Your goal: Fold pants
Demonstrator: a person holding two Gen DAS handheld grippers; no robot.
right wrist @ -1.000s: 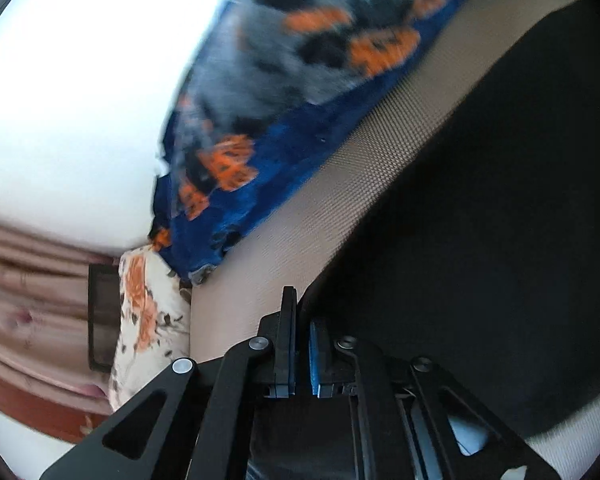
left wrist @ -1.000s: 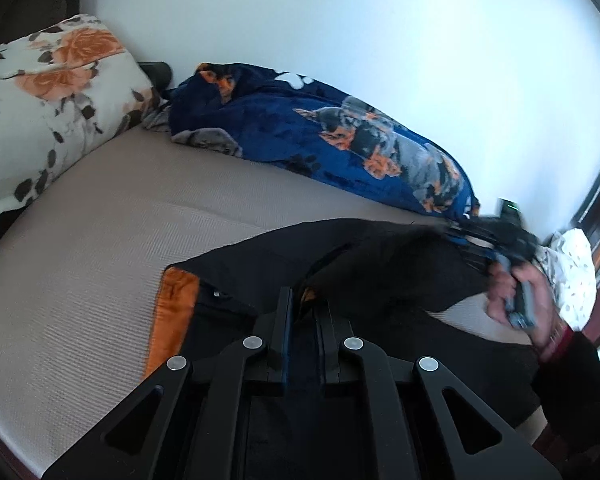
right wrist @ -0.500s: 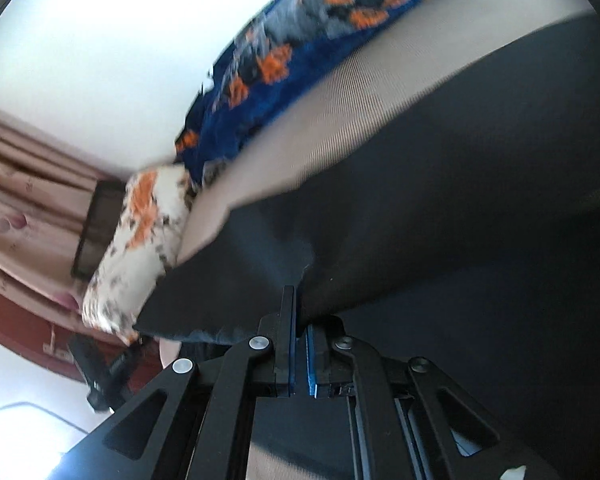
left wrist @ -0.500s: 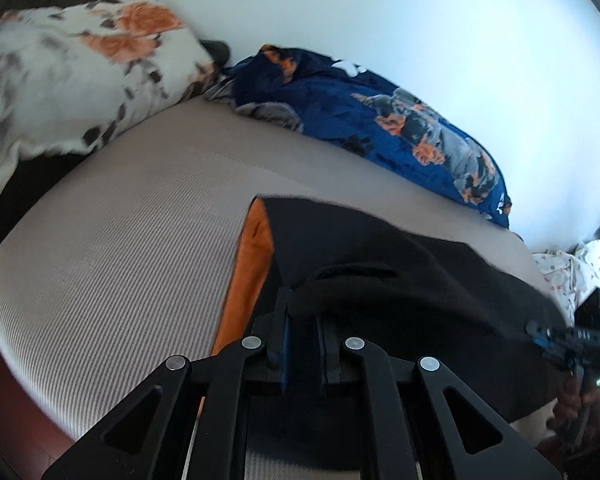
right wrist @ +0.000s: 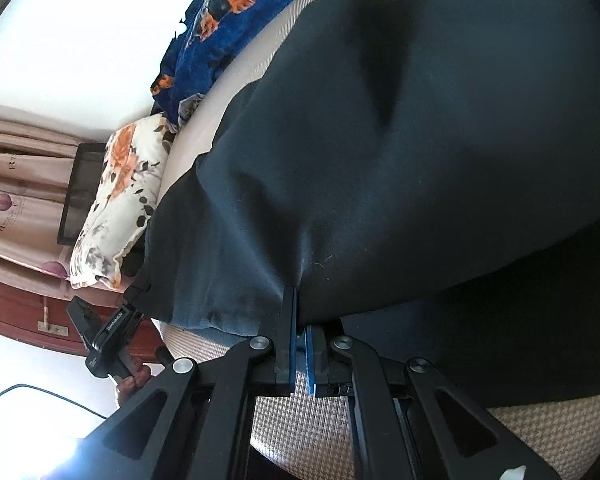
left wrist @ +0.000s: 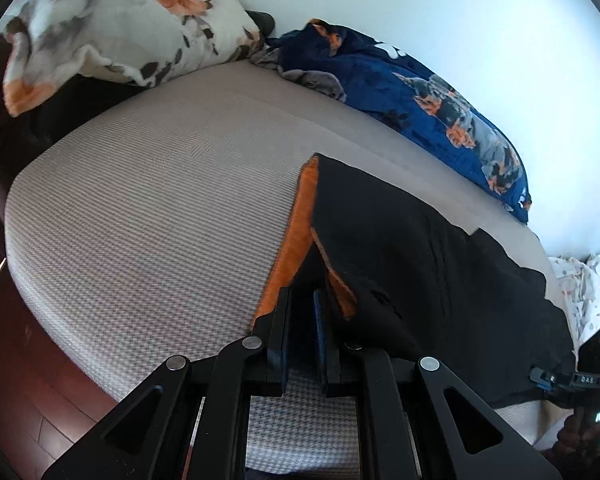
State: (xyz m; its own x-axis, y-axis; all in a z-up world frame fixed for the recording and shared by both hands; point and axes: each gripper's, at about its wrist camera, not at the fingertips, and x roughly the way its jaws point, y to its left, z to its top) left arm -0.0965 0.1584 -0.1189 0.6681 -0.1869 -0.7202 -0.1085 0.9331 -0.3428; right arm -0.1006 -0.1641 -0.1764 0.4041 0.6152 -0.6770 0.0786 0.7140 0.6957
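Note:
Black pants [left wrist: 412, 264] with an orange inner waistband [left wrist: 296, 236] lie spread across the beige mattress [left wrist: 148, 216]. My left gripper [left wrist: 302, 296] is shut on the waistband corner at the near edge, low over the mattress. In the right wrist view the pants [right wrist: 400, 152] fill most of the frame, and my right gripper [right wrist: 299, 312] is shut on a pinch of their black cloth close to the mattress [right wrist: 284, 404]. Each gripper shows in the other view: the right one [left wrist: 540, 376] at the pants' far right end, the left one [right wrist: 112, 332] at the left end.
A floral pillow [left wrist: 112, 28] and a blue patterned blanket [left wrist: 420, 92] lie along the white wall at the back. A spotted white cushion [left wrist: 588, 284] sits at the right. The mattress edge drops to a dark wooden floor [left wrist: 40, 400]. Curtains [right wrist: 16, 184] hang behind the pillow.
Both hands have moved apart and lower, and the bunched pants now lie stretched flat. In the left wrist view the right gripper has slid from the middle right down to the corner.

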